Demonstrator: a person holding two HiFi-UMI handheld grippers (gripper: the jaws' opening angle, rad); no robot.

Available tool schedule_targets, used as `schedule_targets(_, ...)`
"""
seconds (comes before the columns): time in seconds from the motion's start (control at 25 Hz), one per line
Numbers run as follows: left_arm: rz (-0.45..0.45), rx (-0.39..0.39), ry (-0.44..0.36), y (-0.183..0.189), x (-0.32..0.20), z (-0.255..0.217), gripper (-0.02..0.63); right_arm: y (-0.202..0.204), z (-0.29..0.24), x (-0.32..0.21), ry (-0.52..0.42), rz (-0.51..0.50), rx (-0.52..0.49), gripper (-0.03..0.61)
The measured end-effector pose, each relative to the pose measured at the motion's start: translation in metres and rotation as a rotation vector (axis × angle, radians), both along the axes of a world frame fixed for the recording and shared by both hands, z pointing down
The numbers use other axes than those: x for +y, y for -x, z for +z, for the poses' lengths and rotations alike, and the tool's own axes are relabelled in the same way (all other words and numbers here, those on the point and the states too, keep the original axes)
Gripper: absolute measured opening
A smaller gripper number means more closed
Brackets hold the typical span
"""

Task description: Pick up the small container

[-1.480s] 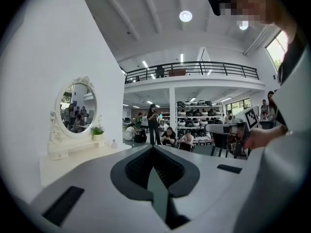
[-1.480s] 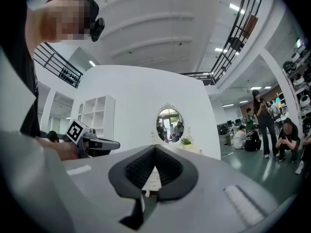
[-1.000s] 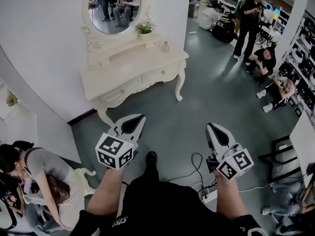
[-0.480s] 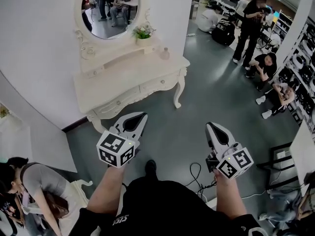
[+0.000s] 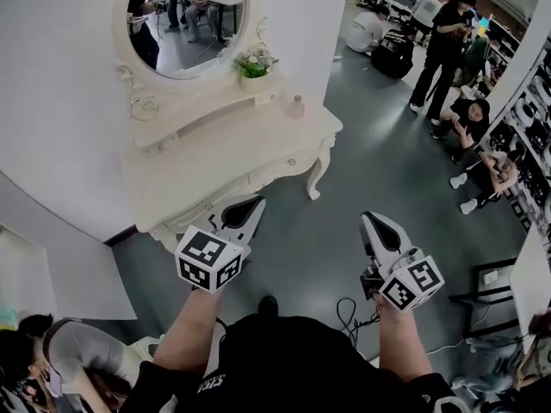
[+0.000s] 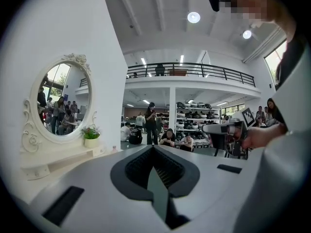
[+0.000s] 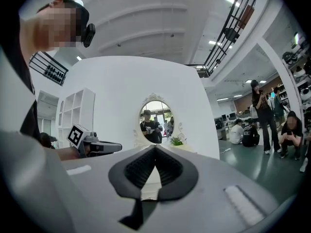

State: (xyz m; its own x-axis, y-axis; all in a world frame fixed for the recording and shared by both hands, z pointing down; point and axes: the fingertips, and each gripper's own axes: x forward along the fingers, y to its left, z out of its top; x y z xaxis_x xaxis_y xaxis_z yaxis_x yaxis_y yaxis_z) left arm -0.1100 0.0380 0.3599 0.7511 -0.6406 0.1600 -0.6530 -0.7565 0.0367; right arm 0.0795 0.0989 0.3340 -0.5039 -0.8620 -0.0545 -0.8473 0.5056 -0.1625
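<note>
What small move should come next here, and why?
Probably move the right claw forward toward the small container. It stands near the right end of the dressing table, still ahead of this claw and the left claw. Both are shut and empty.

Warehouse-like lab hall: staged dressing table (image 5: 225,151), stocked racks (image 6: 192,111), mezzanine (image 6: 194,72).

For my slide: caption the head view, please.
Shut, empty left gripper and right gripper face a cream dressing table with mirror.
</note>
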Motion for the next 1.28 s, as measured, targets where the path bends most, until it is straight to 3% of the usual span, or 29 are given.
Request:
schedule_targets(0.36,0.005,0.014,0.013,0.028,-0.064,0.005,0.005,0.037,0.002,-0.063,0.022,-0.013,0.016,0.011)
schedule_targets(0.68,0.002,0.014,0.033,0.033,-0.096,0.014,0.005,0.046,0.007,-0.098,0.037,-0.024,0.011,0.011)
schedule_targets(1.0,-0.007,-0.004,0.053,0.014,-0.136,0.020,0.005,0.029,0.018,-0.141,0.055,-0.047,-0.019,0.011)
schedule_targets(1.28,-0.026,-0.025,0.061,-0.024,-0.202,0.031,0.005,-0.015,0.036,-0.208,0.084,-0.054,-0.046,0.011)
